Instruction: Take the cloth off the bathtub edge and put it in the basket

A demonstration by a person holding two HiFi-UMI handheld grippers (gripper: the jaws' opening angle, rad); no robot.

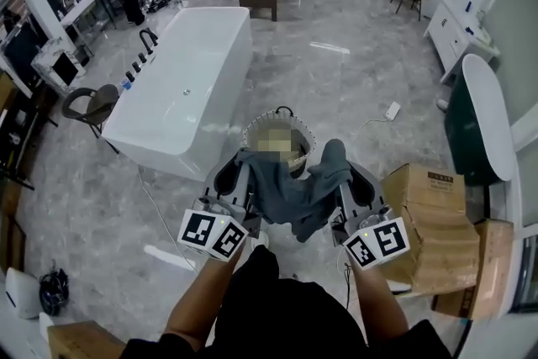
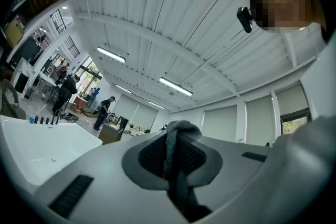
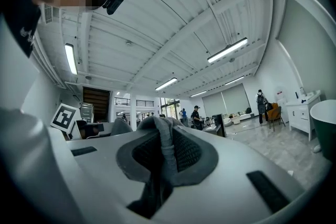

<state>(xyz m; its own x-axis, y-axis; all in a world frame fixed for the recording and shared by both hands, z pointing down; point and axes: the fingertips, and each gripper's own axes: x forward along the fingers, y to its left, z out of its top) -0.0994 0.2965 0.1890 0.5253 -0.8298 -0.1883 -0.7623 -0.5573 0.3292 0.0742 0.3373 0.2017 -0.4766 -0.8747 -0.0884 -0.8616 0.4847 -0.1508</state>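
A: What is hard to make out?

B: Mostly the basket (image 1: 308, 136). A blurred patch covers its inside, and the cloth (image 1: 290, 199) hides its near rim. From above, the tips of the left tongs (image 1: 237, 174) and the right tongs (image 1: 340, 174) are buried in fabric.

A: So what do the tongs hold?

B: In each gripper view the jaws stand narrow, with a fold of the grey cloth pinched between the pads. The left tongs grip its left end and the right tongs its right end.

A: Where is the cloth, and how does it lie?

B: It hangs in the air over the basket's near side, off the white bathtub (image 1: 189, 88) at the far left. I cannot tell whether it touches the rim. Its long axis runs left to right between the tongs. The middle sags, and one tail hangs toward the near side.

A: Counts?

B: One cloth, one basket, two tongs and one white bathtub. The cardboard boxes (image 1: 430, 219) at the right overlap, so I cannot count them surely.
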